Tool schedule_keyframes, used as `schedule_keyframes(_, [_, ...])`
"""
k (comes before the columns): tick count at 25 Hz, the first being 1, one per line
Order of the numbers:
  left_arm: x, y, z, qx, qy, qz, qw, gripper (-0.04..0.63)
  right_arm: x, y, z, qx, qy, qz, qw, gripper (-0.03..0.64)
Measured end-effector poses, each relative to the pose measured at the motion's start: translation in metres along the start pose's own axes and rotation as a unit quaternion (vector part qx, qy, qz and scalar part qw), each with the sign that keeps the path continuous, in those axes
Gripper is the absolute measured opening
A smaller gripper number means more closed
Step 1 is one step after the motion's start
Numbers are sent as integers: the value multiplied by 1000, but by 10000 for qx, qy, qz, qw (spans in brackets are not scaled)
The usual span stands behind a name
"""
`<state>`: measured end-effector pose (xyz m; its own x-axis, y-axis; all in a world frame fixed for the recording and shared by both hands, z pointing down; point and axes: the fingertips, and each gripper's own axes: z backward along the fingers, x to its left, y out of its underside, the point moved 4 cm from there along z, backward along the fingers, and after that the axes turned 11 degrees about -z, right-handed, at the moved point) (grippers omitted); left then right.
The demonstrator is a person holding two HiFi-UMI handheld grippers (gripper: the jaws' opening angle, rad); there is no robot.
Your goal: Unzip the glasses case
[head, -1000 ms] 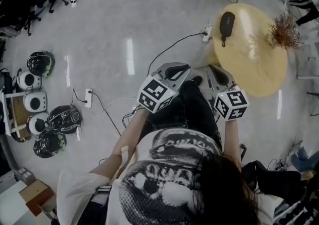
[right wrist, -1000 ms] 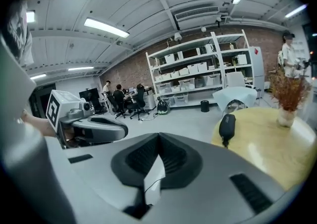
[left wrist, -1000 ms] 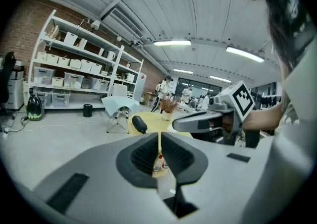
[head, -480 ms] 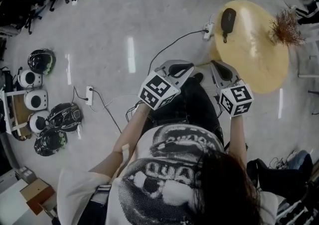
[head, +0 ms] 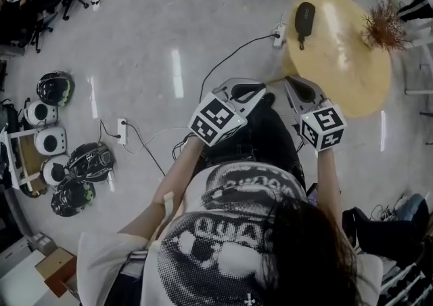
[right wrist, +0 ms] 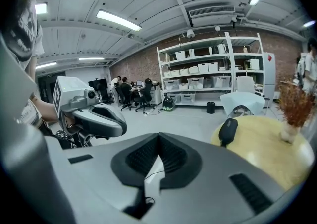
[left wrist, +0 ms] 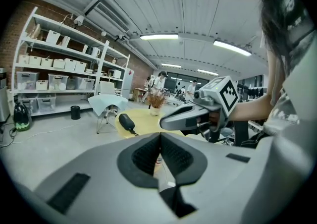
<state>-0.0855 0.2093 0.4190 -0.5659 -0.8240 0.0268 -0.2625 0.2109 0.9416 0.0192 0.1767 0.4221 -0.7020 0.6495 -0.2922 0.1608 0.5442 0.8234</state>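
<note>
Black glasses case (head: 306, 19) at yellow table (head: 348, 74) rim, well apart, left tongs (left wrist: 159, 138) and right tongs (right wrist: 158, 141) closed, empty

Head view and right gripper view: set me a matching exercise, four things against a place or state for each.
Things:
1. glasses case
2. dried plant
3. helmets
4. right hand-held gripper

Places or states:
A. on the floor, at the picture's left
B. jaws shut, nothing between them
C. lying near the left edge of the round yellow table
D. standing at that table's right edge

Pairs: 1-C; 2-D; 3-A; 4-B
</note>
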Motion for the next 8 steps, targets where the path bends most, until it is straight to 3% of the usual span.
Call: schedule_keyframes(8, [-4,-5,-9,21,153,-131,9998,12,-7,1,-1,306,-220,192,9991,-5])
